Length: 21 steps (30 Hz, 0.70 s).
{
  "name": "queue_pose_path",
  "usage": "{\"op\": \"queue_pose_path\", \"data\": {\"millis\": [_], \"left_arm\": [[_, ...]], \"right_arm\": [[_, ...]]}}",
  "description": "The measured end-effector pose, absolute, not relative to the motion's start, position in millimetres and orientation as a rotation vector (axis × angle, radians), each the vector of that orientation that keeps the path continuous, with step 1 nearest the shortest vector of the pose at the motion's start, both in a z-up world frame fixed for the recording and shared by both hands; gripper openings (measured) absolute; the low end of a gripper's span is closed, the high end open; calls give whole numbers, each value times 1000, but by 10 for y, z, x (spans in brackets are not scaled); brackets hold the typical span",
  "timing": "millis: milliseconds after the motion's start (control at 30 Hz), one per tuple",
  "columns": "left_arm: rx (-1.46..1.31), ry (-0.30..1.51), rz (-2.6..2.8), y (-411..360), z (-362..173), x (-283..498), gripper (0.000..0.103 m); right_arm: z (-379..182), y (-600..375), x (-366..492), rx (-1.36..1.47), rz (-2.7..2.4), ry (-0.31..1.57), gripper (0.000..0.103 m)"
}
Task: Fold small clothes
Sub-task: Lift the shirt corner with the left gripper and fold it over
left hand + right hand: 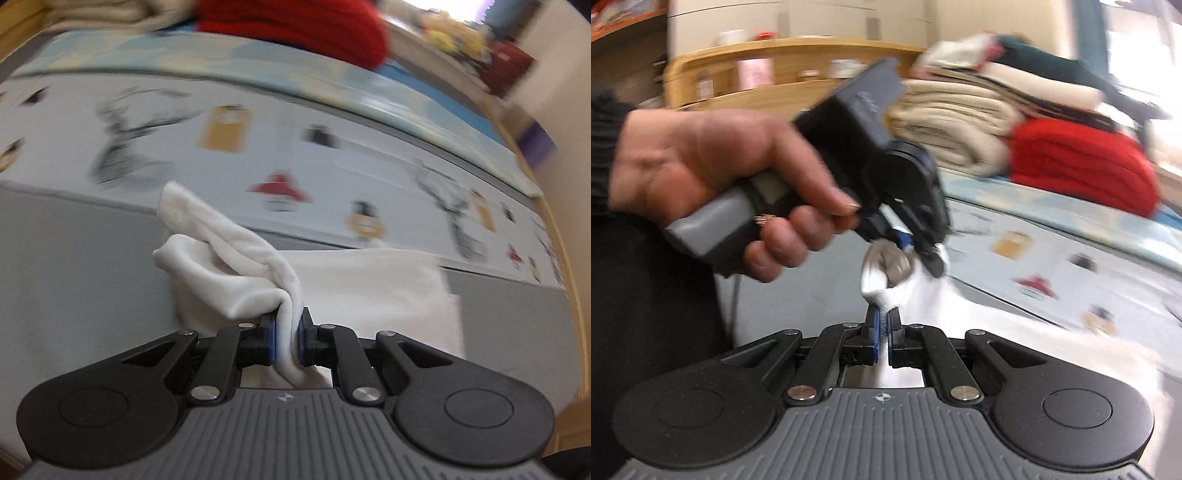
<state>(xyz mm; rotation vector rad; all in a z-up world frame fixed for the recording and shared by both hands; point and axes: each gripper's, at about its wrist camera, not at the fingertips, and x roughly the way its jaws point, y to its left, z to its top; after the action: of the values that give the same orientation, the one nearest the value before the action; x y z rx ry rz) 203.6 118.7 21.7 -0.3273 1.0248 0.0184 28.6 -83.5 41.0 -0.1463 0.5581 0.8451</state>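
You have a small white cloth (236, 266), soft and fleecy, bunched and lifted off the bed. One gathered edge is pinched between blue pads (272, 341); another corner (886, 297) is pinched too, the rest draping down rumpled.

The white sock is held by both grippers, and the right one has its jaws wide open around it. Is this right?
Not quite. The right gripper has its jaws shut on the white sock, not wide open; the right wrist view shows it. The left gripper does hold the sock too.
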Motion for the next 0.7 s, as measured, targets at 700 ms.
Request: {"op": "queue_pose_path", "data": {"millis": [700], "left_arm": [[-210,985,-314,13,159,2204,33]], "right_arm": [[-372,-3022,660,360,175,948,14]]}}
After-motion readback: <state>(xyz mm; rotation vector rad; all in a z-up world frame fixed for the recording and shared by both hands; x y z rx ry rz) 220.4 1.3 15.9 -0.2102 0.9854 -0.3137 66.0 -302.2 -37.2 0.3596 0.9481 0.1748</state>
